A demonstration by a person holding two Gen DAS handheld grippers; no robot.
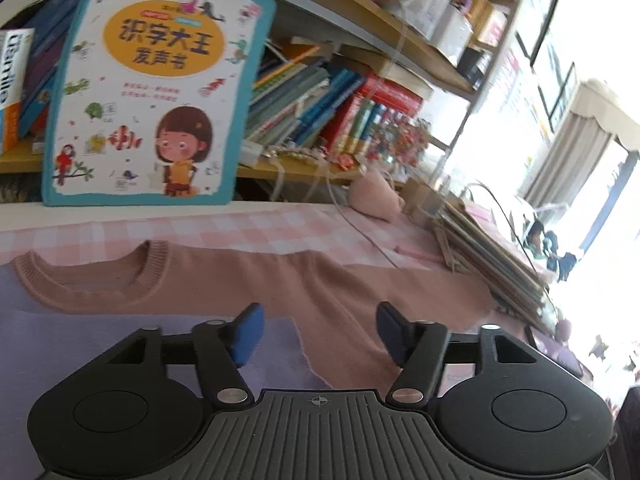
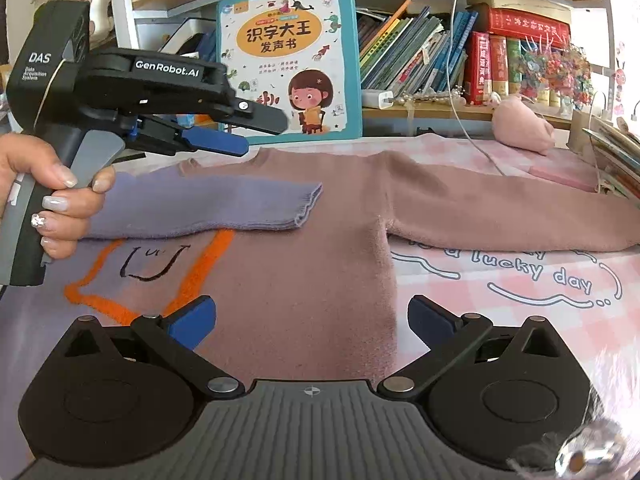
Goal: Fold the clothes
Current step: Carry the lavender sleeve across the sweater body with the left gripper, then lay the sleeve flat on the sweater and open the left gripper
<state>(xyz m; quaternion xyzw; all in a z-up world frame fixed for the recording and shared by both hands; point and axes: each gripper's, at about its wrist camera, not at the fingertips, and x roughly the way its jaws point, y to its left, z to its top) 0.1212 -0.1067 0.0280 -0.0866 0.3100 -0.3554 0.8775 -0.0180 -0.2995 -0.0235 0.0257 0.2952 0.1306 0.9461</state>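
A pink and lilac knit sweater (image 2: 304, 272) lies flat on the table, neck toward the shelf. Its lilac sleeve (image 2: 224, 208) is folded across the chest; its pink sleeve (image 2: 512, 216) stretches out to the right. It also shows in the left wrist view (image 1: 320, 280), with the collar (image 1: 92, 276) at left. My left gripper (image 1: 318, 332) is open and empty above the sweater's upper part; it shows in the right wrist view (image 2: 252, 132) above the lilac sleeve. My right gripper (image 2: 312, 320) is open and empty over the sweater's body, near its right side edge.
A pink checked tablecloth (image 2: 520, 292) with lettering covers the table. A children's book (image 2: 288, 60) leans against a full bookshelf (image 2: 440, 56) at the back. A pink plush toy (image 2: 520, 124) and a white cable (image 2: 472, 140) lie behind the sweater. A stack of papers (image 1: 492, 248) sits at right.
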